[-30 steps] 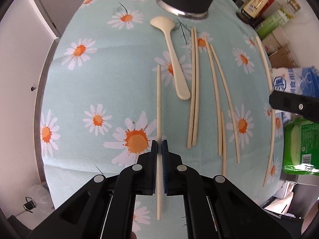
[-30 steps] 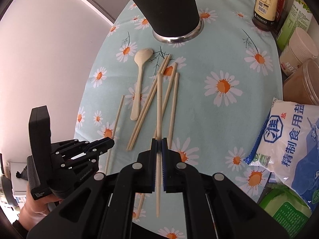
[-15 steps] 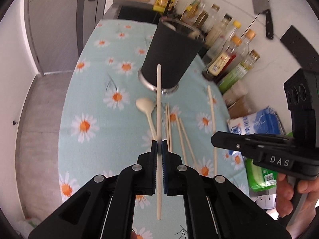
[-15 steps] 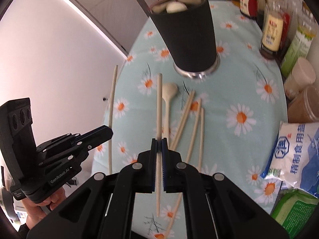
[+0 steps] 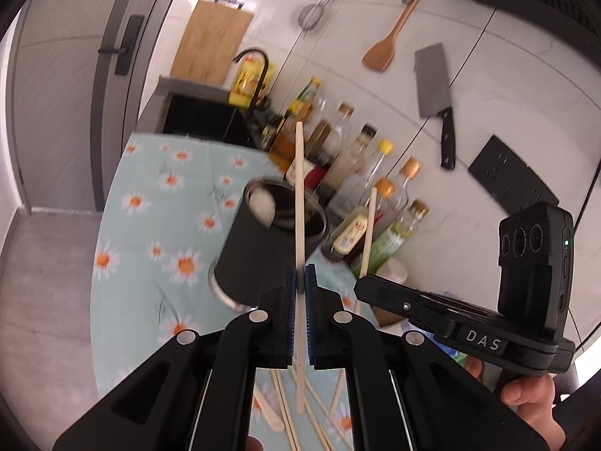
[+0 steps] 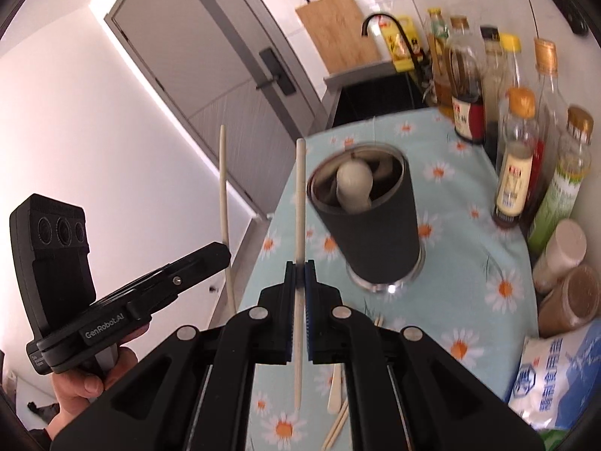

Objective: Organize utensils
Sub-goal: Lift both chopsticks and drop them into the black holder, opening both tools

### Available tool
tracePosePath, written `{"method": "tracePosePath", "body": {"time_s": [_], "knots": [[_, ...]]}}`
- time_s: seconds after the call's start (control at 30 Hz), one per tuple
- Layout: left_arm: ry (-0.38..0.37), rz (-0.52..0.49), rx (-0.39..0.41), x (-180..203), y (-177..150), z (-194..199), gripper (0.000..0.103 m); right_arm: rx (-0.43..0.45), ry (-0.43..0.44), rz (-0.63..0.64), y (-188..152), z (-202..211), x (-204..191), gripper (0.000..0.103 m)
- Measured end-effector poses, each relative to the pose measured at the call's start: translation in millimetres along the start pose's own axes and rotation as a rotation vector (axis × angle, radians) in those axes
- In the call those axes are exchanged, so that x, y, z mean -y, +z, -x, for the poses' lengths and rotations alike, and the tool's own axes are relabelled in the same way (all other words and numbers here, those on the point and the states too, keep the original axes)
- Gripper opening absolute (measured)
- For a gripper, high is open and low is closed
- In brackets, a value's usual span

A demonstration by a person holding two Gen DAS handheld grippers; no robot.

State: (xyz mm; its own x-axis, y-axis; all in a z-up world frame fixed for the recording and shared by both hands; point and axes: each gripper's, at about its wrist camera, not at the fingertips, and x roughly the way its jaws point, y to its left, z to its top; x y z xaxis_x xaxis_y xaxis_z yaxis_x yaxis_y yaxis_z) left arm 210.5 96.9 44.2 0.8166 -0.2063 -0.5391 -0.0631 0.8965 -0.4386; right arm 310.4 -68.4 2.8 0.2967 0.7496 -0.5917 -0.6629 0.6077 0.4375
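Pale wood shows in both claws: the left claw (image 5: 299, 282) is clamped tight on one chopstick (image 5: 299, 195) held near its lower third, and the right claw (image 6: 299, 274) is likewise pinched shut on a second chopstick (image 6: 299, 203), each stick standing up out of the jaws well above the daisy-print bench (image 6: 462, 274). Each claw also shows in the other's view, the right claw off to the right of the left camera with its stick rising beside the bottles (image 5: 379, 203), the left claw low on the left of the right camera. The step in hand looks like the carry: both sticks are off the bench and aimed toward the black utensil cup (image 6: 372, 221), which stands upright on the cloth with a pale spoon (image 6: 355, 186) already inside it. From the left camera the left stick crosses the cup's mouth in the picture; the right stick sits just left of the cup's rim. Whether either tip is truly over the opening cannot be told from these angles. More chopsticks and a flat spoon (image 5: 268, 411) lie loose on the bench below the claws, so the task seems only partly done. The next move would call for bringing each stick over the cup's mouth in turn, tipping it so one end points down into the opening clear of the spoon, and only then loosening the jaws, while keeping the two claws from knocking each other or the cup.
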Motion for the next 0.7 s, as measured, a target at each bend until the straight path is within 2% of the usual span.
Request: {"method": "tracePosePath", "body": {"time_s": [0.13,0.27,0.4,0.57,0.7], "knots": [[-0.038,-0.039,0.068,2.9,24.4,-5.4,0.004,0.124,0.002,0.007,24.1,3.0,2.8,0.006],[-0.078,-0.087,0.178,3.6,49.6,-9.7,0.004,0.21,-0.011,-0.011,50.4,2.4,8.1,0.006],[-0.076,-0.141,0.272,3.9,69.8,-20.3,0.004,0.302,-0.046,-0.001,71.9,4.9,11.8,0.006],[-0.103,-0.157,0.303,-2.1,87.5,-39.2,0.004,0.415,-0.065,-0.006,97.1,2.9,21.7,0.006],[-0.12,-0.121,0.317,-10.2,95.2,-55.1,0.004,0.435,-0.101,-0.025,101.0,-11.9,32.8,0.006]]}}
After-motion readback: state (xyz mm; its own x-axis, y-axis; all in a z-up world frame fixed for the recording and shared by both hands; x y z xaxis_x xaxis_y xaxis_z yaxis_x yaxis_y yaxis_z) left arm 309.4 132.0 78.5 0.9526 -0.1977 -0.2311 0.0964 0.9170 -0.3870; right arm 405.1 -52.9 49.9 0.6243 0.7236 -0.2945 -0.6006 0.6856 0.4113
